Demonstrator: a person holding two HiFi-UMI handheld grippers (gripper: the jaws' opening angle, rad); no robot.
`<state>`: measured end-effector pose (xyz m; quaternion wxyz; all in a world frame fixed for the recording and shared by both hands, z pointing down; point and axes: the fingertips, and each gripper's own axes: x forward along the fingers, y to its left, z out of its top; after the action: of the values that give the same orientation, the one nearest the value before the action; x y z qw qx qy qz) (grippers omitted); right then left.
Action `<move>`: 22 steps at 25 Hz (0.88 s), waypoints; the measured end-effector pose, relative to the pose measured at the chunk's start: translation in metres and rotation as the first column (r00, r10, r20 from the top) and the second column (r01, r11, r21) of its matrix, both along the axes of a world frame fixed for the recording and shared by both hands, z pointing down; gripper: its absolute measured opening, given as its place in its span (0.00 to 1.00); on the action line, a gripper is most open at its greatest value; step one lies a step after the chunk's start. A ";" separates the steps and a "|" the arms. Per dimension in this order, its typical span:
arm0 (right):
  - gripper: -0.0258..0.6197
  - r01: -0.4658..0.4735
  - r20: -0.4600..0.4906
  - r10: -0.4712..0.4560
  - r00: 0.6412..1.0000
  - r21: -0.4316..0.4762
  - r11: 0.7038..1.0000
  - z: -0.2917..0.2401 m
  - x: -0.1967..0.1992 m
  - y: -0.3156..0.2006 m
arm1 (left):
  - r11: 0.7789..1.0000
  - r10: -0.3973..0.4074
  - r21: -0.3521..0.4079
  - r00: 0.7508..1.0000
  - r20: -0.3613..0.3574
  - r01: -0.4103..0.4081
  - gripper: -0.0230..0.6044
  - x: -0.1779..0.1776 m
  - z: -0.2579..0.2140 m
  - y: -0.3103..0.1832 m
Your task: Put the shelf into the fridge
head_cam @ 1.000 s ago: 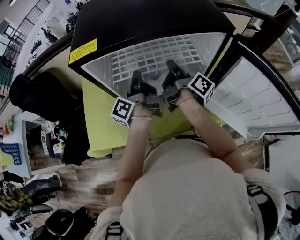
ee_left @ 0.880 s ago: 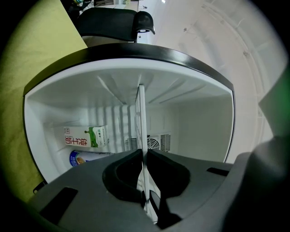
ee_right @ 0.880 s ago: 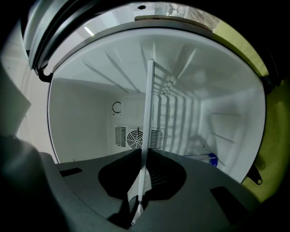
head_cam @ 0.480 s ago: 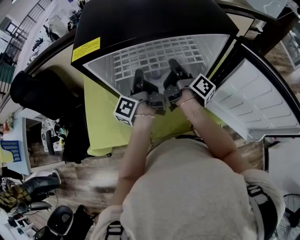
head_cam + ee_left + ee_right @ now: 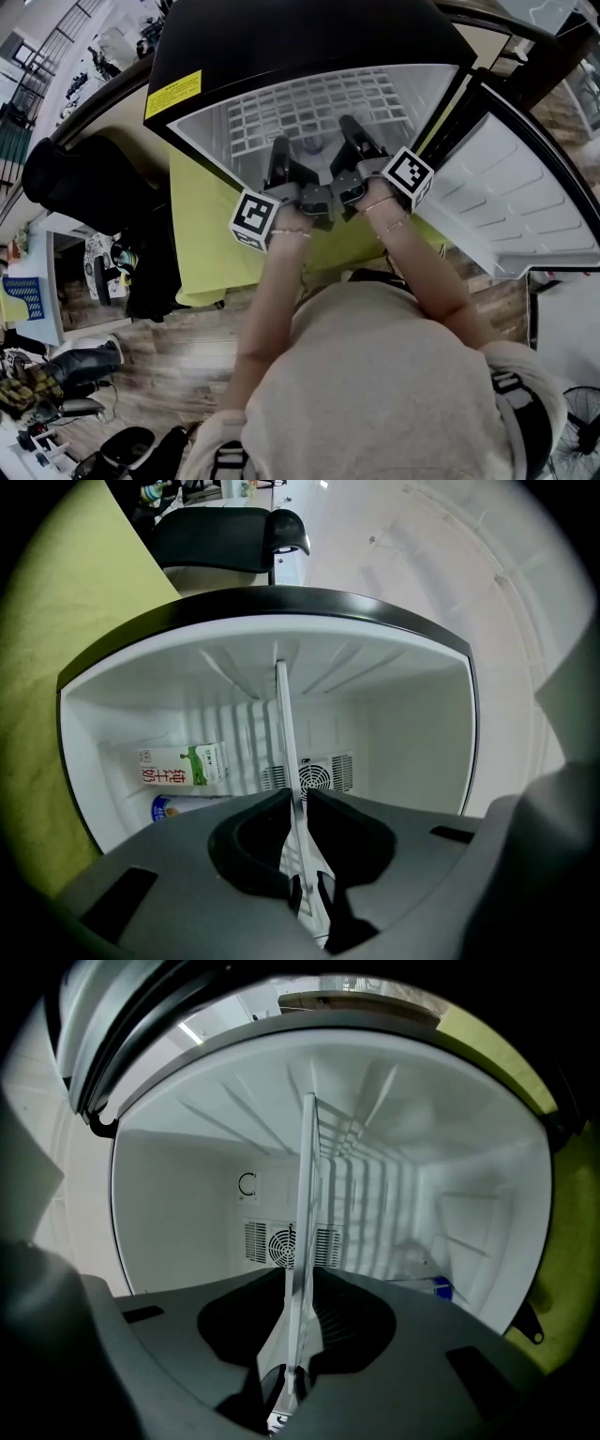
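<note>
A white wire-grid shelf (image 5: 309, 117) lies mostly inside the small black fridge (image 5: 281, 42), whose interior is white. Both grippers hold the shelf's near edge. My left gripper (image 5: 277, 155) is shut on it at the left, my right gripper (image 5: 351, 131) is shut on it at the right. In the left gripper view the shelf (image 5: 289, 752) shows edge-on, running from the left gripper (image 5: 302, 892) toward the back wall. The right gripper view has the same thin white edge of the shelf (image 5: 306, 1232) pinched in the right gripper (image 5: 286, 1384).
The fridge door (image 5: 511, 202) stands open to the right. A milk carton (image 5: 181, 764) and a blue-topped container (image 5: 178, 808) lie on the fridge's side below the shelf. A fan grille (image 5: 281, 1241) sits on the back wall. A yellow-green cloth (image 5: 202, 234) covers the surface under the fridge.
Both grippers have pushed slightly farther toward the fridge, carrying the shelf deeper inside. The grip on the shelf is unchanged.
</note>
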<state>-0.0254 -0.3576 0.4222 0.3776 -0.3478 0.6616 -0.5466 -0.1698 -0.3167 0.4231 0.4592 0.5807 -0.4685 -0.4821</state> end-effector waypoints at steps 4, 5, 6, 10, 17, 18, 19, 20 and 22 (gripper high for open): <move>0.18 0.003 -0.006 -0.003 1.000 0.007 1.000 0.002 0.006 0.009 | 1.000 0.017 0.009 1.000 0.006 -0.017 0.13 0.003 -0.001 0.009; 0.18 0.008 -0.002 -0.008 1.000 0.009 1.000 0.002 0.006 0.011 | 1.000 0.022 0.011 1.000 0.014 -0.022 0.13 0.004 -0.002 0.012; 0.18 0.016 0.004 -0.016 1.000 0.011 1.000 0.003 0.006 0.014 | 1.000 0.027 0.013 0.999 0.026 -0.027 0.13 0.004 -0.002 0.015; 0.15 0.052 -0.022 -0.051 0.998 0.040 0.998 0.004 0.006 0.025 | 0.998 0.047 0.034 0.997 0.068 -0.049 0.12 0.006 -0.004 0.028; 0.09 0.083 -0.168 -0.063 0.984 0.113 0.990 -0.002 0.008 0.047 | 0.994 0.051 0.086 0.979 0.195 -0.069 0.09 0.001 -0.015 0.047; 0.08 0.087 -0.180 -0.064 0.982 0.119 0.989 -0.002 0.009 0.050 | 0.993 0.058 0.086 0.977 0.207 -0.077 0.08 0.002 -0.016 0.050; 0.08 0.090 -0.195 -0.065 0.979 0.126 0.988 -0.001 0.010 0.052 | 0.992 0.066 0.091 0.976 0.208 -0.086 0.08 0.004 -0.017 0.053; 0.08 0.093 -0.215 -0.063 0.975 0.133 0.987 0.000 0.012 0.055 | 0.990 0.074 0.100 0.978 0.195 -0.095 0.07 0.006 -0.019 0.056; 0.08 0.101 -0.263 -0.058 0.963 0.156 0.983 -0.001 0.014 0.060 | 0.987 0.087 0.118 0.982 0.170 -0.108 0.06 0.011 -0.021 0.061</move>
<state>-0.0114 -0.2980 0.4212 0.2942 -0.3559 0.7621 -0.4539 -0.1590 -0.2558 0.4017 0.4044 0.6687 -0.4443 -0.4380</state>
